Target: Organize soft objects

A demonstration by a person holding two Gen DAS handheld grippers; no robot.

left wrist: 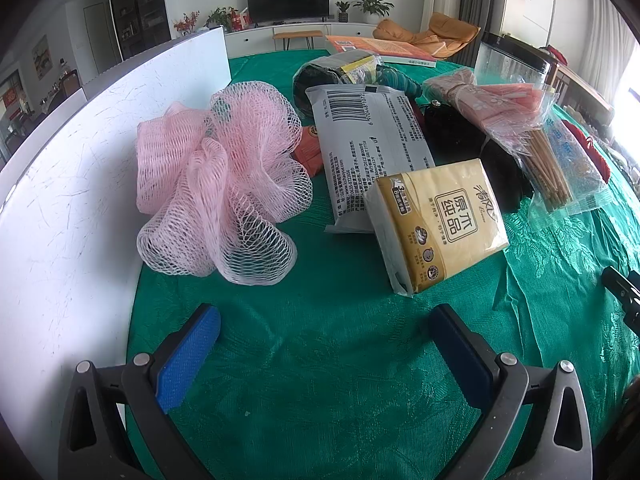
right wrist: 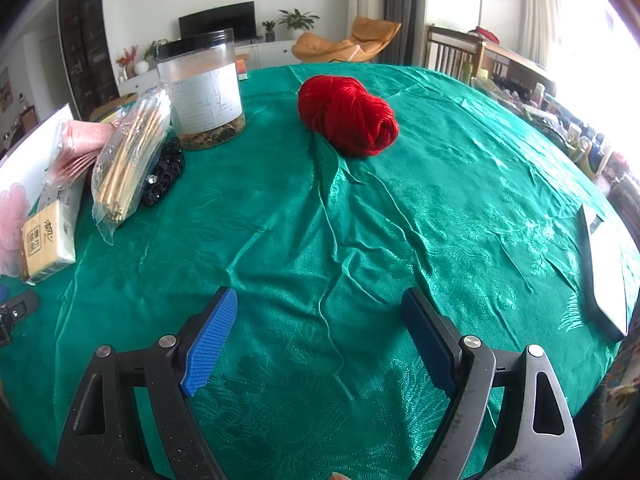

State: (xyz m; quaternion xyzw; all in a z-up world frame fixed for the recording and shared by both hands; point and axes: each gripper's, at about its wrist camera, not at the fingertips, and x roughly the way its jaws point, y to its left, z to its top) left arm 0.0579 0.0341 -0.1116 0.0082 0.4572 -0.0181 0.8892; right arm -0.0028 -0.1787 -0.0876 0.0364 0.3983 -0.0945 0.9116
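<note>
Tablecloth [left wrist: 320, 360], green, patterned, wrinkled, covering the whole work surface.

Left gripper [left wrist: 324, 328]: jaws spread wide, nothing between them, above bare cloth at the near edge.

Right gripper [right wrist: 320, 328]: jaws likewise wide apart and empty, above a long crease in the cloth.

Pink mesh bath pouf [left wrist: 216, 184]: left of centre, beside a white board [left wrist: 68, 208] that stands along the left side.

Yellow tissue pack [left wrist: 440, 224]: near centre, leaning on a grey printed pouch [left wrist: 368, 140] that lies just behind it.

Pink folded cloth in clear wrap [left wrist: 492, 104]: far right, lying over a black lacy item [left wrist: 460, 136].

Bag of bamboo sticks [left wrist: 548, 168]: right, overlapping the black item.

Orange packet [left wrist: 310, 152]: between pouf and grey pouch, partly hidden.

Red yarn ball [right wrist: 348, 116]: alone at far centre of the right wrist view, well apart from the clutter.

Clear jar with black lid [right wrist: 204, 92]: far left in that view, dried contents at its bottom, just behind the stick bag.
</note>
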